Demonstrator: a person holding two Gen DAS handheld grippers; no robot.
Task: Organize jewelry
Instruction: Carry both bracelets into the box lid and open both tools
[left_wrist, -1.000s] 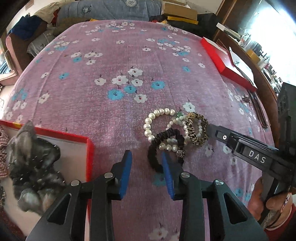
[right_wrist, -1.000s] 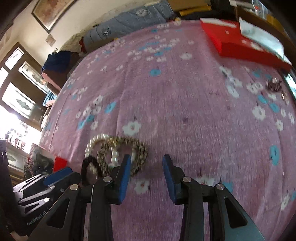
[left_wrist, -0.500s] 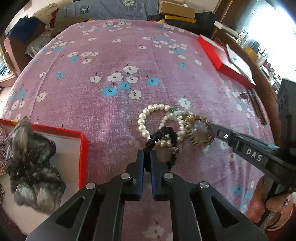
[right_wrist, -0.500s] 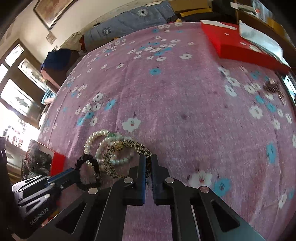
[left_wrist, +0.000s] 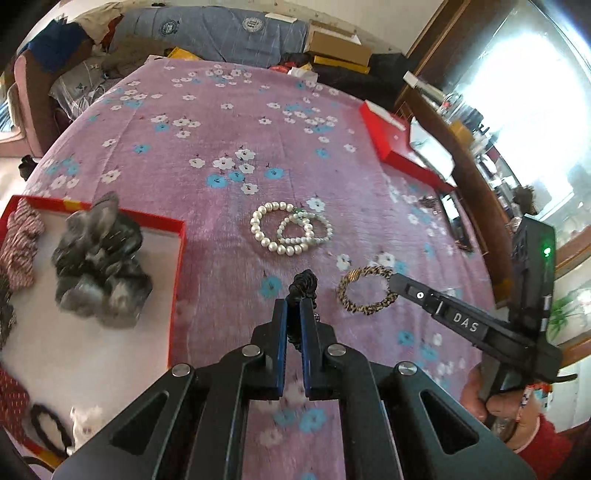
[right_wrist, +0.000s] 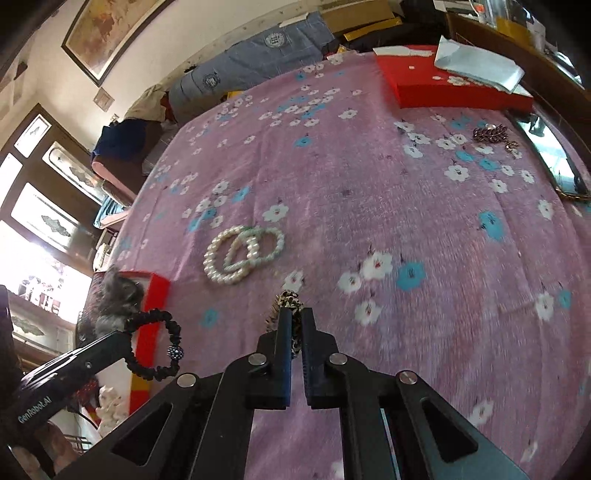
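Left wrist view: left tool (left_wrist: 292, 314) is pinched on a black fabric scrunchie bracelet (left_wrist: 304, 286), clear of the pink floral bedspread (left_wrist: 221, 129). Right tool (right_wrist: 293, 325) is pinched on a leopard-print fabric band (right_wrist: 290, 301). Both judged light, soft, compliant (grip the band's edge). White pearl bracelets (left_wrist: 290, 232) lie farther off, likely slippery.

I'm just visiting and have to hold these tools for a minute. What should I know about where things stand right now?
Left hand-held gripper: shut on the black beaded bracelet, lifted off the bedspread.
Right hand-held gripper: shut on the leopard-print bracelet, also lifted.
The pearl bracelets lie overlapping on the bedspread, untouched.
The red-rimmed tray on the left holds a grey scrunchie and other hair ties.
Done: two bracelets picked up. Left: put them away, then the pearls.
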